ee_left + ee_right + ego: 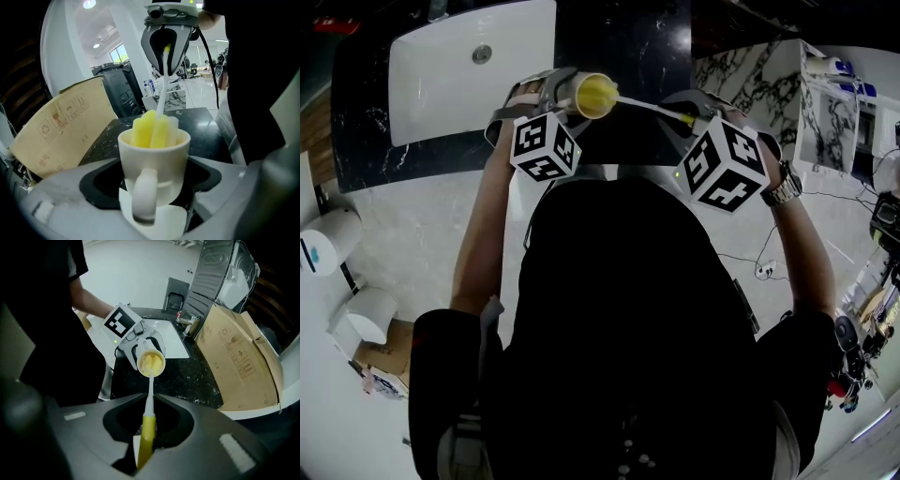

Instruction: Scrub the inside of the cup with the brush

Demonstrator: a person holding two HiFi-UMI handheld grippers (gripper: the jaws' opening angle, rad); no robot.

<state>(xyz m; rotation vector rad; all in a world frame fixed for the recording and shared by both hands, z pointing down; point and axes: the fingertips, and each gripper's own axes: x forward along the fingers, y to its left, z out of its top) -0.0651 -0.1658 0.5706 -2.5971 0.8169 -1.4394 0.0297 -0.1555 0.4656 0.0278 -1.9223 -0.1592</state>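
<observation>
Background cardboard box (61, 126) bears printed handling symbols; brush (148, 129) sits inside cup (154, 171).

It looks like a washroom corner mocked up inside a larger work hall. A white basin (459, 84) sits sunk in a black marble counter (361, 141), with a white dispenser (328, 242) off to one side. Loose cables (741, 257) trail over the pale floor, a cardboard box (234, 357) leans by the counter, and a ceiling light (96, 46) glows over an open hall beyond.
</observation>
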